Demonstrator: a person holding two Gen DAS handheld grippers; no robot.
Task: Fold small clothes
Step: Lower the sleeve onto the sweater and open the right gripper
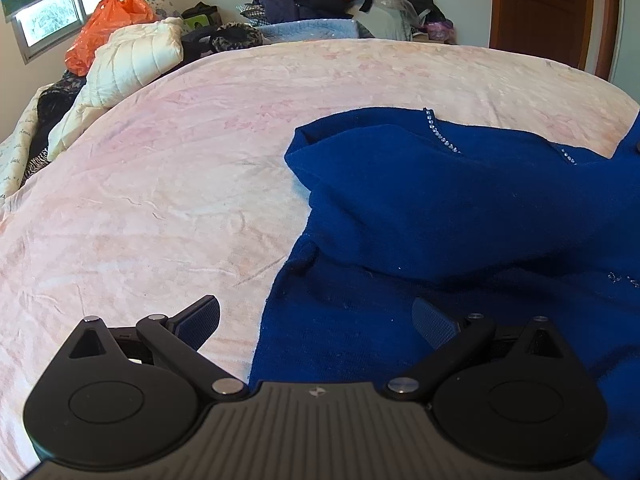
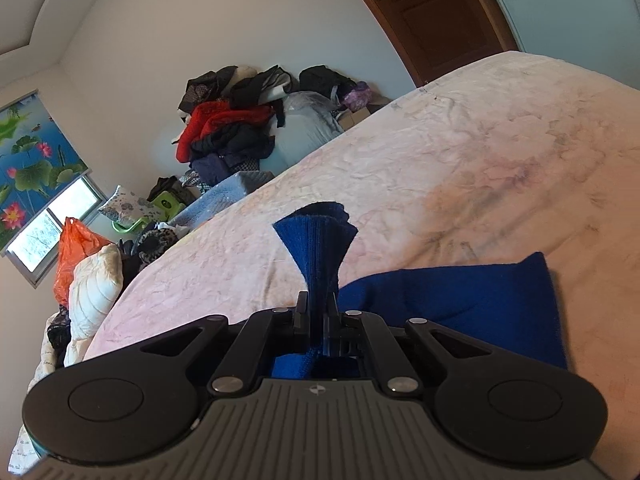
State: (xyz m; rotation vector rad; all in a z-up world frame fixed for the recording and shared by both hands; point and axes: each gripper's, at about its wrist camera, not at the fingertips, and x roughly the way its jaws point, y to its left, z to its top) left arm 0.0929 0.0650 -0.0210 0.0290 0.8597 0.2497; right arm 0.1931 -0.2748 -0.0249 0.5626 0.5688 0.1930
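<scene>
Sweater (image 1: 460, 208), blue, on pink bedspread (image 1: 160, 200); right gripper (image 2: 318, 312) clamped on its cuff, left gripper (image 1: 316, 320) wide open, holding nothing.

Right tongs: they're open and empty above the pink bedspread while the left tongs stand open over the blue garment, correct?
Not quite. The right tongs are shut on a bunched fold of the blue garment, as the right wrist view shows. The rest holds: they are above the pink bedspread, and the left tongs stand open.
</scene>
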